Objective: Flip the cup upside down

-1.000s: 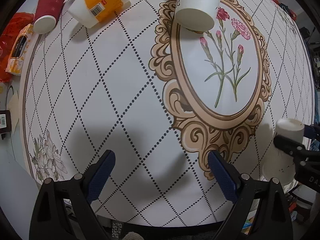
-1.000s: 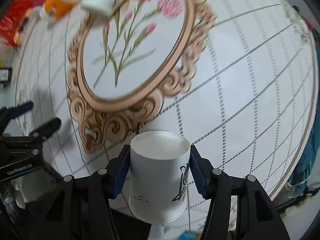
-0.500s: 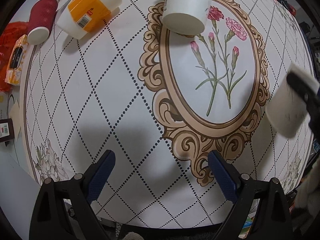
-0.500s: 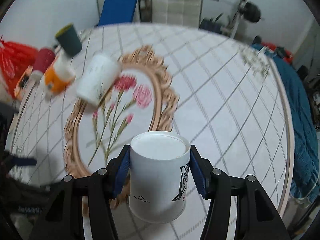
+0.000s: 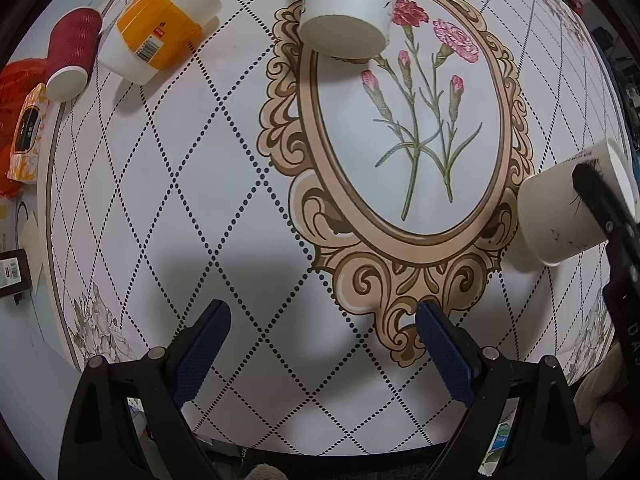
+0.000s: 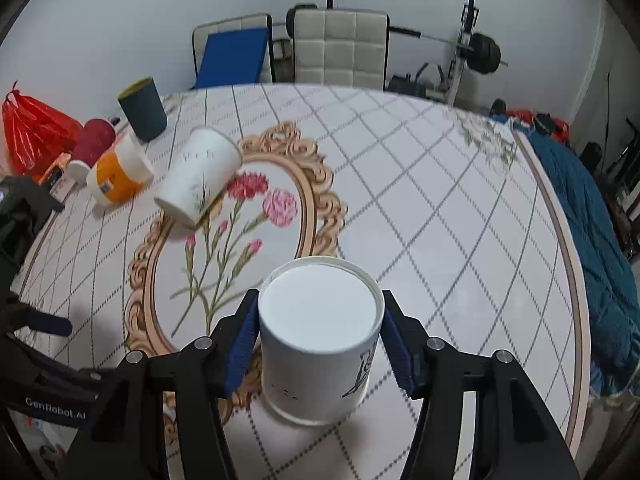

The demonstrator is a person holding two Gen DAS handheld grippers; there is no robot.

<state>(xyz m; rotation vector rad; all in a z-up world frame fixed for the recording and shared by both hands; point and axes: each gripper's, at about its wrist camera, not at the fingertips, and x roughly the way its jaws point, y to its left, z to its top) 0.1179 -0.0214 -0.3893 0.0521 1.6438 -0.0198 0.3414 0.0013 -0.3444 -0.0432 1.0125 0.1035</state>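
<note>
The right tongs (image 6: 320, 344) are clamped on a white paper cup (image 6: 318, 340), one blue pad pressed against each side of its wall. The cup stands bottom-up, its flat base facing the camera and its wide rim down on or just above the bench (image 6: 440, 216); I cannot tell whether the rim touches the cloth. A small dark drawing shows on the cup's right side. In the left wrist view the same cup (image 5: 568, 216) appears at the right edge, beside the ornate oval frame print, with a black finger of the right tongs across it.

The left tongs (image 5: 320, 344) are spread wide with nothing between them, hovering over the dotted diamond pattern near the bench's near edge.

Farther out, a second white cup (image 5: 350, 4) lies tilted on the upper rim of the oval print, next to the printed pink carnations. Beyond it to the left are an orange-and-white cup (image 5: 156, 28) on its side, a red ribbed cup (image 5: 72, 56) also lying down, and in the right wrist view a dark blue cup (image 6: 142, 108) standing upright. A red plastic bag (image 6: 36, 128) sits at the bench's left edge. Behind the bench stand a padded beige chair (image 6: 340, 52) and a barbell rack (image 6: 476, 52).
</note>
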